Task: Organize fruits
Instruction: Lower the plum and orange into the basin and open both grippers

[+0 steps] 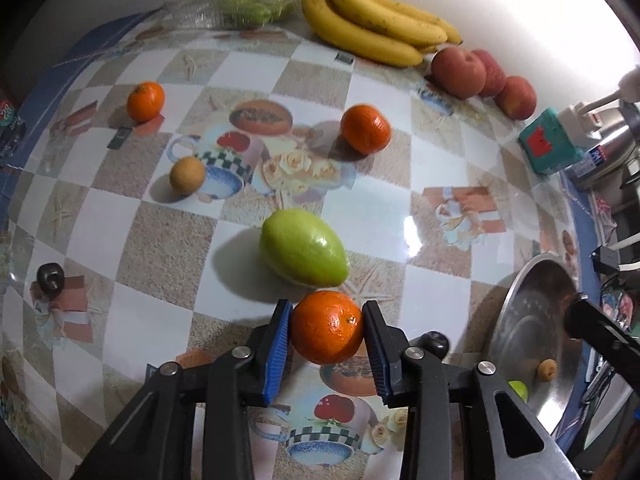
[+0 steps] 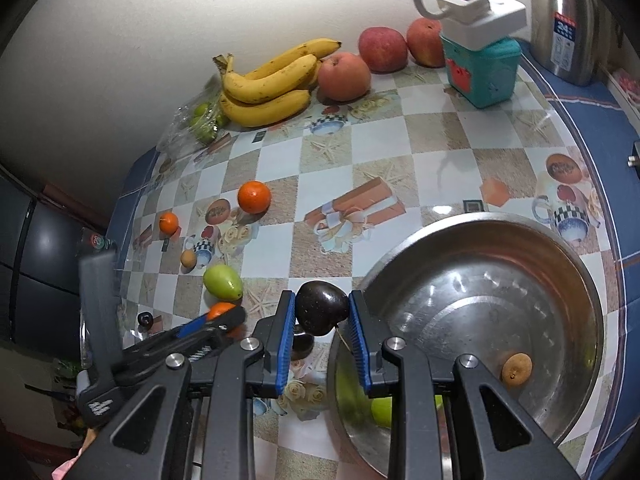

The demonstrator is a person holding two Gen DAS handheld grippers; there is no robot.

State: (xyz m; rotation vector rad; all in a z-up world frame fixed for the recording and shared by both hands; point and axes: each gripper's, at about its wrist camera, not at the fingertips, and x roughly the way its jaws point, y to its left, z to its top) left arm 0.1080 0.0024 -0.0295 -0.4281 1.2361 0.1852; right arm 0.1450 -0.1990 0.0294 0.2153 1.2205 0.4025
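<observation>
My left gripper [image 1: 326,326] is shut on an orange mandarin [image 1: 327,327] just above the table, right in front of a green guava [image 1: 302,252]. My right gripper [image 2: 322,314] is shut on a dark cherry [image 2: 320,307] at the left rim of the steel bowl [image 2: 580,280]. The bowl holds a small brown fruit [image 2: 517,368] and a green fruit [image 2: 382,411]. Two mandarins [image 1: 146,101] [image 1: 366,129], a brown longan [image 1: 187,175] and another dark cherry [image 1: 50,276] lie on the table.
Bananas [image 1: 372,20], three apples [image 1: 460,71] and a plastic bag of green fruit [image 1: 244,6] line the back wall. A teal box [image 2: 482,70] with a white power adapter [image 2: 480,8] and a steel kettle [image 2: 568,20] stand at the back right.
</observation>
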